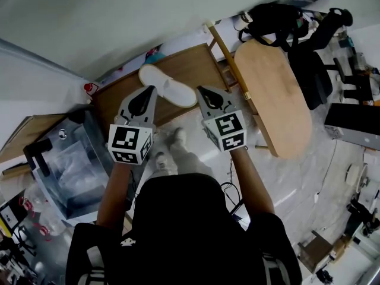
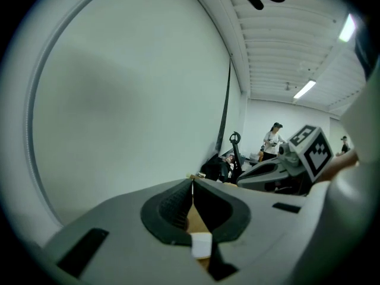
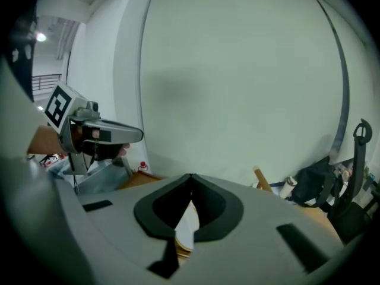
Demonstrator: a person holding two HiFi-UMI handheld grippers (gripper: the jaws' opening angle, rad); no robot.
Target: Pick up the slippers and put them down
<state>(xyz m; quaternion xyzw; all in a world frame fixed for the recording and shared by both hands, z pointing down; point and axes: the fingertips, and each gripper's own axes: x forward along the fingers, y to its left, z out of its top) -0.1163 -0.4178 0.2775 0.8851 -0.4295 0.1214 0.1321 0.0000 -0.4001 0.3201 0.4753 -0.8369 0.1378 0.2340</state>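
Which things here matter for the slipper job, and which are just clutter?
Job:
- white slippers, lying on the wooden table
- left tool and right tool, both shut, holding nothing

Clutter:
- oval wooden top
- clear plastic box
- black bag
- office chair

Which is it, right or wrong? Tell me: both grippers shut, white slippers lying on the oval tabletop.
Wrong place. In the head view the white slippers lie on the brown rectangular board, not the oval tabletop. Left gripper and right gripper are shut.
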